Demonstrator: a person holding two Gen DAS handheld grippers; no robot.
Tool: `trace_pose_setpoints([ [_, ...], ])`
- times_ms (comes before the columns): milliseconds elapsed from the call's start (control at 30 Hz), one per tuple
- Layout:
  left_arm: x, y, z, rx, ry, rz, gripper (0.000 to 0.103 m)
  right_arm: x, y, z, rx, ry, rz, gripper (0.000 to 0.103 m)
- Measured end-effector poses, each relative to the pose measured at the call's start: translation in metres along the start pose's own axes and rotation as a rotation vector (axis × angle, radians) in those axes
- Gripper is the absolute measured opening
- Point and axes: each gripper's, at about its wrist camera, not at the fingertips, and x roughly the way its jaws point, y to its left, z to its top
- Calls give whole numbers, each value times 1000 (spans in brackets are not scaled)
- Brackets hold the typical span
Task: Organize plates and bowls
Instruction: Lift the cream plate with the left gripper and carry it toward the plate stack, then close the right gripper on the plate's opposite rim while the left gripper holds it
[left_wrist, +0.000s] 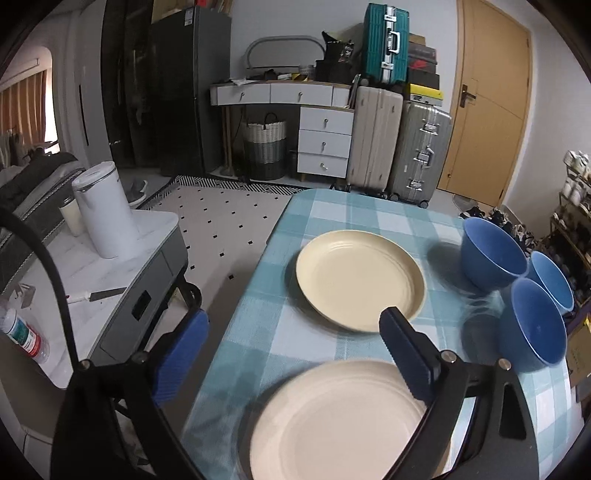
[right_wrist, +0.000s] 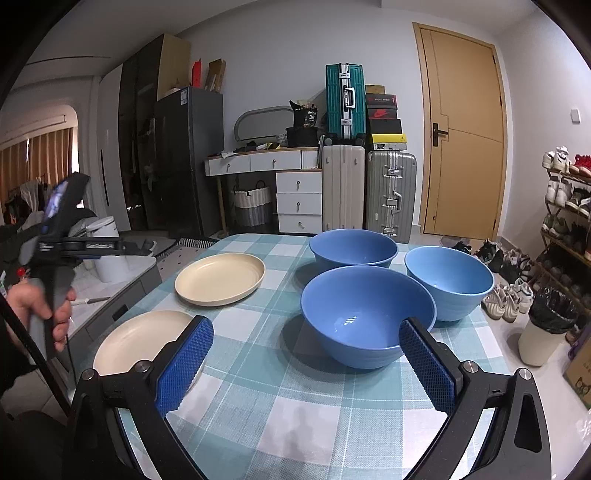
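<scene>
Two cream plates lie apart on the checked tablecloth (left_wrist: 369, 210): a far plate (left_wrist: 360, 280) (right_wrist: 219, 278) and a near plate (left_wrist: 332, 421) (right_wrist: 136, 339). Three blue bowls stand upright in a cluster to their right: a back bowl (right_wrist: 352, 247) (left_wrist: 491, 254), a right bowl (right_wrist: 448, 280) (left_wrist: 550, 280) and a front bowl (right_wrist: 365, 317) (left_wrist: 535, 325). My left gripper (left_wrist: 295, 315) hangs open above the near plate, nothing between its fingers; a hand holds it at the left of the right wrist view (right_wrist: 62, 236). My right gripper (right_wrist: 306, 325) is open and empty, just in front of the front bowl.
A grey side cart (left_wrist: 147, 280) stands left of the table with a white kettle (left_wrist: 105, 210), a bottle (left_wrist: 24, 332) and a knife on it. A lined bin (right_wrist: 546, 325) and a shoe rack (right_wrist: 569, 221) are on the right. Suitcases (right_wrist: 391, 192) and drawers line the back wall.
</scene>
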Motion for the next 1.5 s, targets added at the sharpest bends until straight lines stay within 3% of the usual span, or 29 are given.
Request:
trace_pose_setpoints([
  [133,-2,10,-10,-35,23,46,103,-1,9,-2,-27,-7,60,102],
  [300,-6,31,-16,-114,29,28,103,-9,30,-1,-84,-51,115,102],
  [400,-7,41,-17,-144,23,28,103,-4,41,8,-56,-6,198,102],
  [500,-5,46,-12,-146,16,23,103,-2,57,30,-51,-10,265,102],
  [600,-3,49,-2,-135,9,6,103,4,79,62,-97,-35,233,102],
  [733,7,51,14,-119,8,21,103,29,102,106,-127,-22,271,102],
  [867,32,53,31,-114,63,18,103,74,120,140,-138,76,263,102],
  [967,57,49,46,-71,130,26,103,130,122,158,-62,222,274,102],
  [1067,76,49,54,-106,155,-5,103,184,122,162,47,377,292,102],
  [1167,109,43,60,-83,258,-33,103,235,116,155,167,541,293,102],
  [1333,147,44,65,-96,315,-41,103,299,94,127,377,730,218,101],
  [1500,177,38,57,-63,388,-73,103,332,82,104,391,795,150,95],
])
